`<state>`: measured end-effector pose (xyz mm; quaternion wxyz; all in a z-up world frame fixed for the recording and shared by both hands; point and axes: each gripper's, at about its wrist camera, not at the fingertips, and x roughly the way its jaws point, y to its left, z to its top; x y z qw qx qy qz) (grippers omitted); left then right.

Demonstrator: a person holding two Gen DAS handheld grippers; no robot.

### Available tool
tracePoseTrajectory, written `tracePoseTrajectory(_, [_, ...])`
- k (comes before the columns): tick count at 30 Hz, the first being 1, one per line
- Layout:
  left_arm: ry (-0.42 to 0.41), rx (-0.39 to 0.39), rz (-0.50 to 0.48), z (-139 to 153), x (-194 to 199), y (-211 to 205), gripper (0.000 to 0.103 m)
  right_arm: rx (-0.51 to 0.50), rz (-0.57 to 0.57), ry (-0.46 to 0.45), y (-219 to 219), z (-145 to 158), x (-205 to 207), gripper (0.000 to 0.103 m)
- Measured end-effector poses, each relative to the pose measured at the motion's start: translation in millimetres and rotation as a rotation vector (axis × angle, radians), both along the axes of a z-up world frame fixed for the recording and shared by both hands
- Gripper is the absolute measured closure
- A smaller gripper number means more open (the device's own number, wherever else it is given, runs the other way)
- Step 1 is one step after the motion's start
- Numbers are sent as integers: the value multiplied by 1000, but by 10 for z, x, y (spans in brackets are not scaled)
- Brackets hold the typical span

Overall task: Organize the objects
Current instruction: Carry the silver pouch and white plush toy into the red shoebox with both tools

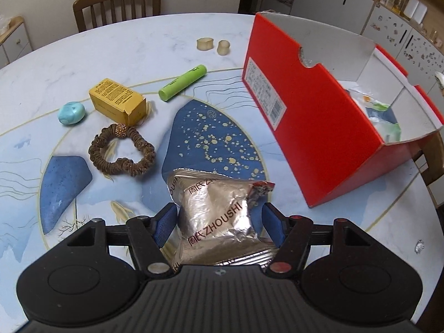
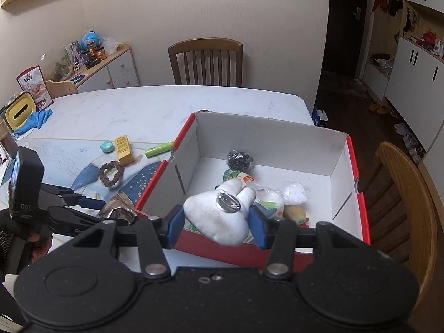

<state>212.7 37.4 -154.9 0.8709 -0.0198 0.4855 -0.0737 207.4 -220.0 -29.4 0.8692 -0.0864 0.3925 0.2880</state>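
A crumpled silver foil packet (image 1: 219, 216) lies on the patterned table (image 1: 194, 127) between the blue pads of my left gripper (image 1: 220, 223). The jaws are open, and the right pad stands clear of the foil. My right gripper (image 2: 216, 229) is shut on a white plush toy (image 2: 213, 219) with a metal pin on its back, over the near rim of the red box (image 2: 277, 127). A black beaded thing (image 2: 240, 159) and several small packets lie in the box. In the right wrist view, the left gripper (image 2: 91, 204) is low at the box's left.
On the table left of the red box (image 1: 313, 127) lie a brown scrunchie (image 1: 122, 149), a yellow carton (image 1: 118, 101), a turquoise egg (image 1: 71, 113), a green tube (image 1: 183, 82) and two beige plugs (image 1: 204, 43). Wooden chairs (image 2: 206, 63) stand around the table.
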Motion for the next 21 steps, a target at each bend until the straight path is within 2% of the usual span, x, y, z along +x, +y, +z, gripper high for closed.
tracePoseTrajectory(3, [4,-1,14,-22,13,2,37,0,0,3,-49,-26,36,54])
tracePoseTrajectory(5, [2,3,27,-22,18,3,47,0,-1,4,-66,-33,48,54])
tracePoseTrajectory(11, [-10,19,33,5,-4,-54,58,1,-1,5,-119,-55,95,54])
tracePoseTrajectory(14, [-10,32,43,33,-15,-92,60,4,-3,8,-174,-84,157,54])
tracePoseTrajectory(21, [-26,1,77,252,-98,-117,61,13,12,8,-277,-82,271,54])
